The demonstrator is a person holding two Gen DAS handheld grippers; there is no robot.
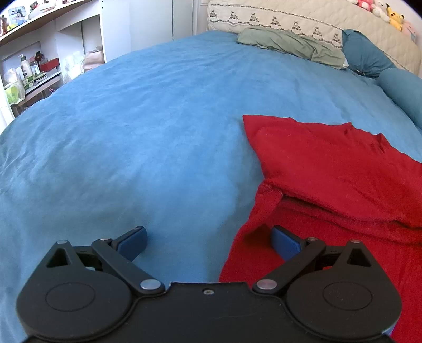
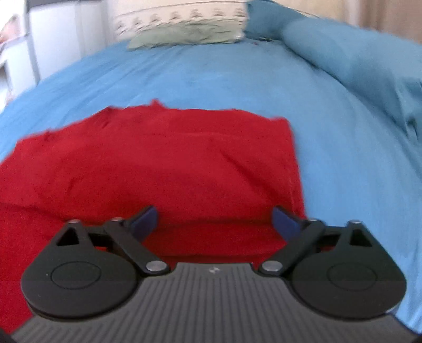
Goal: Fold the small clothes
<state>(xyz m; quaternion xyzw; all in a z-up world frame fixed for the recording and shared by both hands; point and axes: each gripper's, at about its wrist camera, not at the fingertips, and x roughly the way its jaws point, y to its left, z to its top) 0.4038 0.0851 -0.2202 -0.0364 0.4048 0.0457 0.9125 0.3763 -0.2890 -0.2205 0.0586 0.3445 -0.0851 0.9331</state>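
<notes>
One red garment lies partly folded on the blue bed, both hand-held grippers released above it.

The red garment (image 1: 329, 179) is a soft, fuzzy knit, its upper layer doubled over the lower so a thick folded edge runs across it, with one corner pointing up the bed (image 1: 132, 132). The bed's cover is a matte blue fabric, lightly creased. The left hand-held gripper (image 1: 208, 241) hangs over the garment's left edge, jaws spread, one blue pad over cloth and one over bedding. The right hand-held gripper (image 2: 215, 221) hovers over the garment's near right part, jaws wide, holding nothing. One sage-green pillow (image 1: 290, 44) rests at the quilted headboard (image 1: 290, 18).
</notes>
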